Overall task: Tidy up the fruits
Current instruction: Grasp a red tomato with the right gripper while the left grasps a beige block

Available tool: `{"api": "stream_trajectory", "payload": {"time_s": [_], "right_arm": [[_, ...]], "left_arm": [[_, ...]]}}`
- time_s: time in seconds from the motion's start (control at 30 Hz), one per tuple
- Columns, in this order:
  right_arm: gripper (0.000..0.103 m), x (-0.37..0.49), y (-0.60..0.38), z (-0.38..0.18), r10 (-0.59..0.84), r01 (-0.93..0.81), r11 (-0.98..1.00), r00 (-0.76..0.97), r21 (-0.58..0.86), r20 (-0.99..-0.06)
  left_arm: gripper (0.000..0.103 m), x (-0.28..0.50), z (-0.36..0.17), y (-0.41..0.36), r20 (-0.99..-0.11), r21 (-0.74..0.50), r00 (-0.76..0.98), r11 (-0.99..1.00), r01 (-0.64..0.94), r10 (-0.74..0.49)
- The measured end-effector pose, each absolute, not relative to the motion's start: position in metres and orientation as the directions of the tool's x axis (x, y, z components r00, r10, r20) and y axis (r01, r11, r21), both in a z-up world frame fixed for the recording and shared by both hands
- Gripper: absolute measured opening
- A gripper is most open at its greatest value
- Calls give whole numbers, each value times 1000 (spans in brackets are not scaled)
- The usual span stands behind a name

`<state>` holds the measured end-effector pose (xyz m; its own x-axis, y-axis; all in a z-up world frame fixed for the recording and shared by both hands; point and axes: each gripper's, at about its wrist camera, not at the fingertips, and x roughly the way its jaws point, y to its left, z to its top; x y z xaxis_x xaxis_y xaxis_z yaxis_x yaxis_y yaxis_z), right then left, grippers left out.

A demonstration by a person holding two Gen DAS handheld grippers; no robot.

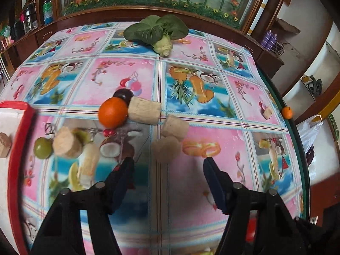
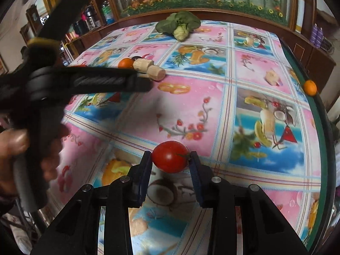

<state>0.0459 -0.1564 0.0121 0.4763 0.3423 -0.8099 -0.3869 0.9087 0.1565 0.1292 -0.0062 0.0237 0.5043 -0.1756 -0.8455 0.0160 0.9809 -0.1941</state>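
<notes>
Red tomato, clamped between right hand-held gripper fingers

The right gripper pointed steeply down, and its two fingers were pressed on a red tomato, one at each side. The left gripper also pointed down; its jaws stood apart with nothing between them. In the right wrist view, a hand held its dark handle.
</notes>
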Motion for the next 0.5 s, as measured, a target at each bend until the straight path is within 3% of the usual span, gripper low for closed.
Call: {"api": "stream_trajectory", "payload": {"time_s": [0.2, 0.5], "right_arm": [[35, 48, -162, 10, 363, -385, 905, 468, 184, -806], [35, 48, -163, 8, 370, -373, 906, 469, 200, -802]], "left_arm": [[33, 136, 17, -6, -836, -200, 517, 979, 25, -184], [33, 115, 18, 1, -827, -226, 514, 972, 69, -229]]}}
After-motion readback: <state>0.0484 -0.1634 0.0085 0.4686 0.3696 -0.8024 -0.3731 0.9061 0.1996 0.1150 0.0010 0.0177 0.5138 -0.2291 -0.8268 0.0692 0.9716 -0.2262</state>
